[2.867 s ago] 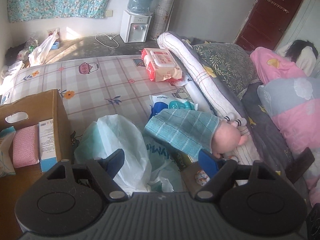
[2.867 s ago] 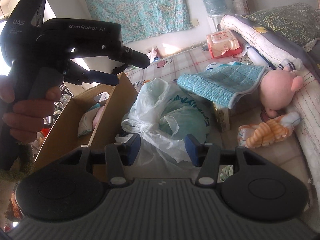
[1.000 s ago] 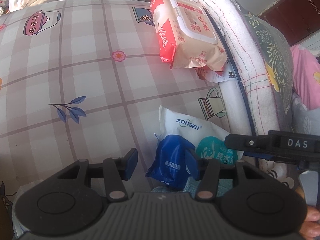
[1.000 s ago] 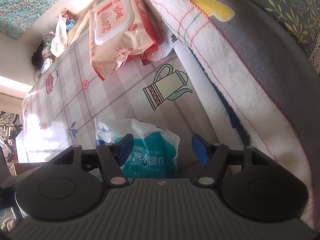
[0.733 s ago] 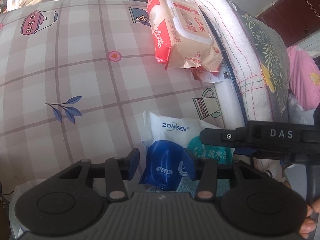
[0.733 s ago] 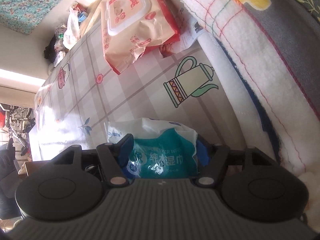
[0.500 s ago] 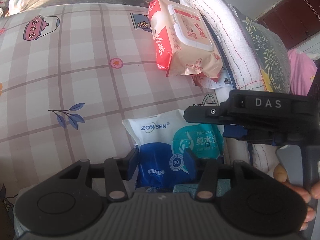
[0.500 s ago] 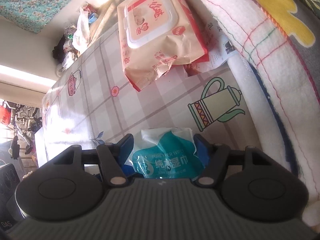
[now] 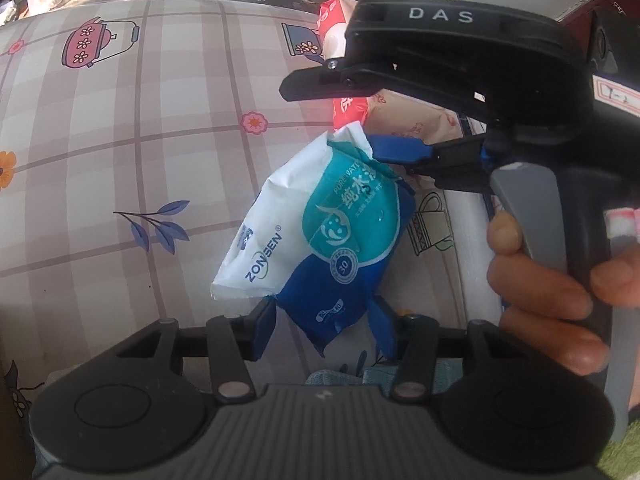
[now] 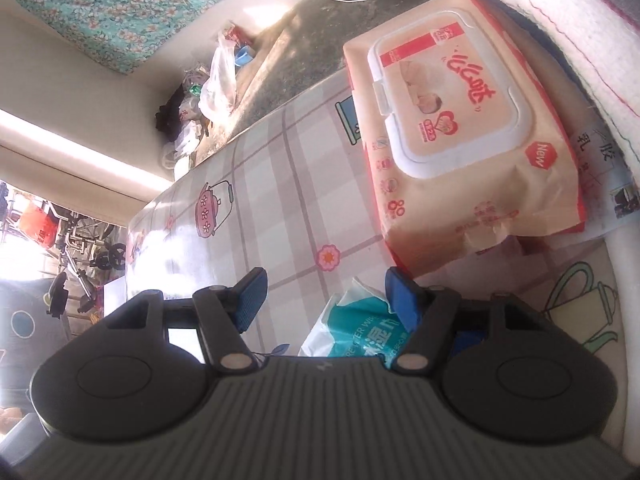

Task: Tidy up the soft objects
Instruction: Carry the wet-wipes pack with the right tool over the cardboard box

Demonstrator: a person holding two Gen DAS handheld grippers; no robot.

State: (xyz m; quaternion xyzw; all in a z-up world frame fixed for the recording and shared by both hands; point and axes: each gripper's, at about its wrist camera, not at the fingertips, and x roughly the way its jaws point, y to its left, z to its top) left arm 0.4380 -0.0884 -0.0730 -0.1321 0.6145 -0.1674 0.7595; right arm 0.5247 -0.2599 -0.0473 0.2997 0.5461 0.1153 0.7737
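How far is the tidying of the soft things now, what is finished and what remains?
Done: nothing these views can confirm; no container shows. In hand: the blue wipes pack has its lower end between the left tongs, grip unclear; the right tongs are open, one finger on its top edge. Left: the pink wipes pack lies on the patterned mat.

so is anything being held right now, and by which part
The wipes pack, by its dark blue end, which looks pinched between the left gripper's jaws. The right gripper is open, only brushing the pack's white corner.
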